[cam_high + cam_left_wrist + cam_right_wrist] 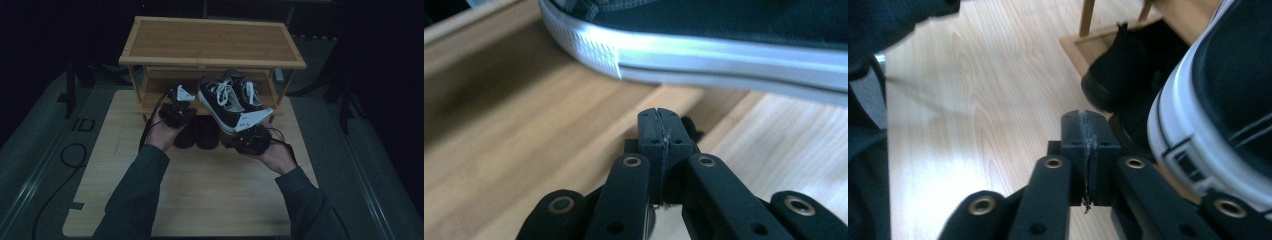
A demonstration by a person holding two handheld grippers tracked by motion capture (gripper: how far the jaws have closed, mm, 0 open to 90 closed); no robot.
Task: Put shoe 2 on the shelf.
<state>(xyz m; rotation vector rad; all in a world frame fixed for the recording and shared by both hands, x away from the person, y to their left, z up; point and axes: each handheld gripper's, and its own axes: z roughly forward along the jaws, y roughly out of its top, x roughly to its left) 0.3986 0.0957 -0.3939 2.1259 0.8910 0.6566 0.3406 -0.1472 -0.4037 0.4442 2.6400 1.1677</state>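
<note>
The pair of dark canvas sneakers (227,97) with white laces and white rubber soles sits on the middle shelf of the wooden shoe rack (212,40), heels jutting out past the shelf's front edge toward the person. In the left gripper view the white sole (704,57) of one sneaker runs across the top, just above and beyond the jaws; in the right gripper view a heel (1218,125) (white rim, dark upper) rises close at the right side.

The left gripper (659,122) has its two black jaws pressed together with nothing between them, held just in front of the shelf edge, left of the sneakers. The right gripper (1089,127) is likewise closed on nothing, jaws meeting flat, and sits just below and beside the sneaker heels; whether it touches them I cannot tell.

Under the sneakers, a pair of black shoes (196,132) stands on the lowest level, toes pointing out. The rack stands on a pale wooden tabletop (200,200), and the person's grey sleeves (132,195) come in from the bottom of the high view.
</note>
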